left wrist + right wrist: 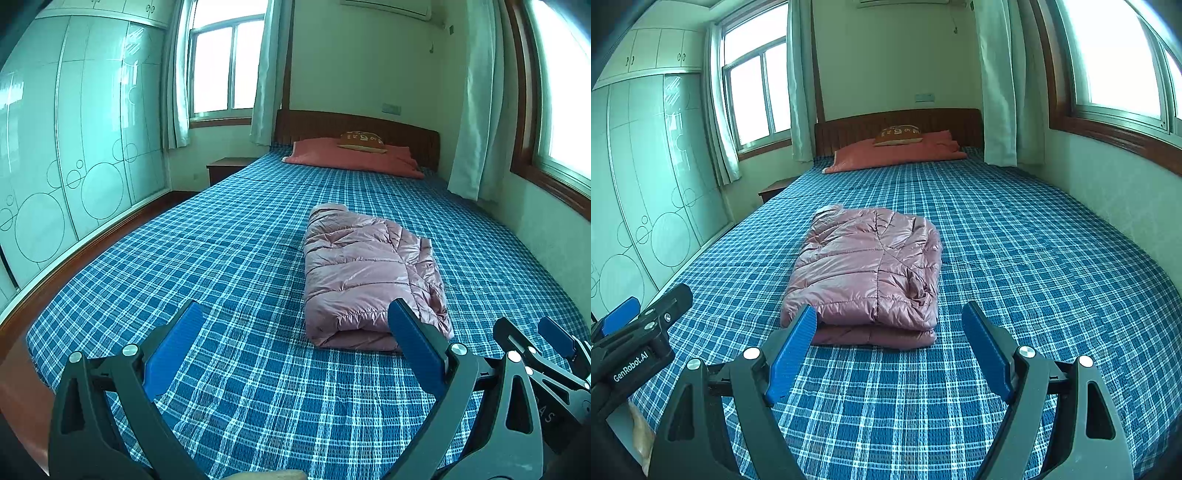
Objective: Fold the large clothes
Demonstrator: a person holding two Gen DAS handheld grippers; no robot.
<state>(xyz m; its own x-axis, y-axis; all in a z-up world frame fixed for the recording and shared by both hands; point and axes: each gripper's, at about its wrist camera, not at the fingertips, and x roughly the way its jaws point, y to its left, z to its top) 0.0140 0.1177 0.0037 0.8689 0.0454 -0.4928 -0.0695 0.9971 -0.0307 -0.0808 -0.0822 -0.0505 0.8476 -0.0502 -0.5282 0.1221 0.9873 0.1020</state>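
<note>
A pink quilted down jacket (365,273) (868,273) lies folded into a thick rectangle on the blue plaid bed (221,240) (1034,240). My left gripper (295,314) hovers over the sheet just short of the jacket's near left corner, jaws wide open and empty. My right gripper (890,317) faces the jacket's near folded edge, also open with nothing between its blue pads (986,347). Each gripper shows at the edge of the other's view: the right one (546,354), the left one (639,332).
A pink pillow (351,155) with a small brown cushion (364,141) lies by the wooden headboard (897,122). A mirrored wardrobe (74,147) lines the left wall, with a nightstand (225,168) beside the bed. Curtained windows (1115,59) stand behind and right.
</note>
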